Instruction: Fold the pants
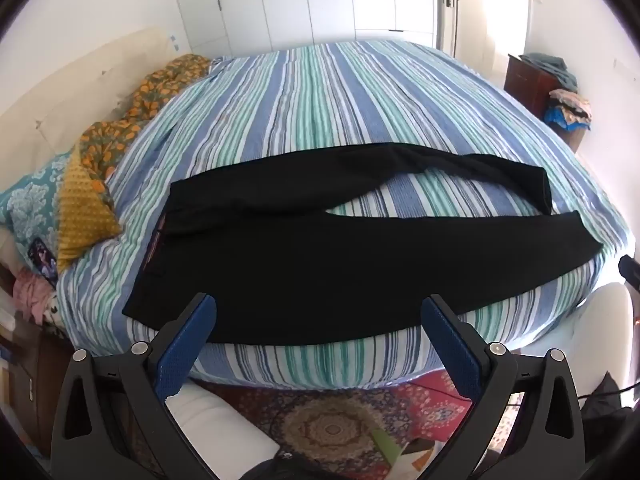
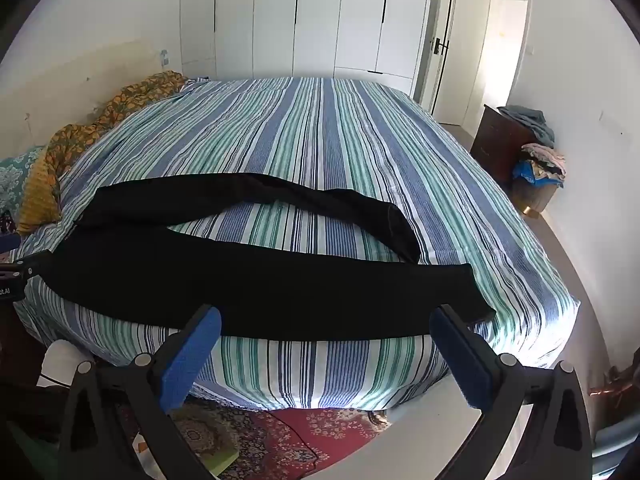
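Black fabric identifies the pants (image 1: 288,256), which lie flat across the near part of the bed (image 1: 320,92), waistband toward the left of the frame and legs running to the right. The two legs are spread apart in a narrow V, with a wedge of striped cover showing between them; the farther leg (image 2: 320,204) bows away toward the middle of the bed, while the nearer leg (image 2: 280,292) runs along the mattress edge. This layout appears to be a starting arrangement: the garment is opened out so that one leg can be brought onto the other, and no fold is yet made. The left gripper (image 1: 318,316) hovers at the lower centre of its view, fingers spread wide, nothing between them, near the hip and waist section. The right gripper (image 2: 326,326) is likewise spread wide and empty, positioned at the lower centre of its view over the nearer leg, toward the cuff end. Neither gripper touches the cloth. Surrounding items: a patterned orange blanket (image 1: 132,120) and pillows at the left edge, white wardrobe doors (image 2: 304,20) at the top, a dark cabinet (image 2: 500,144) with piled clothes at the right, and a red patterned rug (image 2: 304,432) below. None of these lies on the pants; the bed beyond the garment offers free working surface.
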A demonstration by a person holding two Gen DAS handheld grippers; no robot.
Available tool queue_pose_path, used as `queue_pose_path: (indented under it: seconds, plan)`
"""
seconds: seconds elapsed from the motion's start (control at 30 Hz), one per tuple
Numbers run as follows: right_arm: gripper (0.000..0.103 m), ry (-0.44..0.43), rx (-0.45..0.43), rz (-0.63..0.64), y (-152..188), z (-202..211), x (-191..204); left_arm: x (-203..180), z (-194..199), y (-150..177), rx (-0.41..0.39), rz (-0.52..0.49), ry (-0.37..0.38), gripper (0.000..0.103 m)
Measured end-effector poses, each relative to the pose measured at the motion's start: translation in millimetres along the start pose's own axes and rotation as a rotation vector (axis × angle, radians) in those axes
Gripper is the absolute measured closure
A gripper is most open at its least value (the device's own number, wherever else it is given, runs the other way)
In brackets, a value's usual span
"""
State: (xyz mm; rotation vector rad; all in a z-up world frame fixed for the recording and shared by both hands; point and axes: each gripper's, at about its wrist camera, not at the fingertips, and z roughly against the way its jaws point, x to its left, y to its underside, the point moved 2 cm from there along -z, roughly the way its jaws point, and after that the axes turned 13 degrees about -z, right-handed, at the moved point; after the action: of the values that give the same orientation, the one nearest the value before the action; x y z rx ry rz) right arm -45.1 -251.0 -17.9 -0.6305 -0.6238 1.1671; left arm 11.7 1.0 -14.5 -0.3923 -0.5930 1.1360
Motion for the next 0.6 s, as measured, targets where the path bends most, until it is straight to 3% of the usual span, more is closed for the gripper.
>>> queue_pose_path:
  seconds: [0.27, 0.4, 0.6]
  plan:
    - [0.000, -0.035, 0.033, -0.010, 2, 1, 10, -1, 5, 0, -0.018, -0.017, 0.022, 0.001]
    - [0.000, -0.091, 0.087, -0.025, 1, 2, 17, -3, 10, 0, -0.028, -0.040, 0.100, 0.001]
    - [0.000, -0.067, 0.120, -0.042, 2, 11, 15, -15, 9, 0, -0.024, -0.073, 0.151, 0.001]
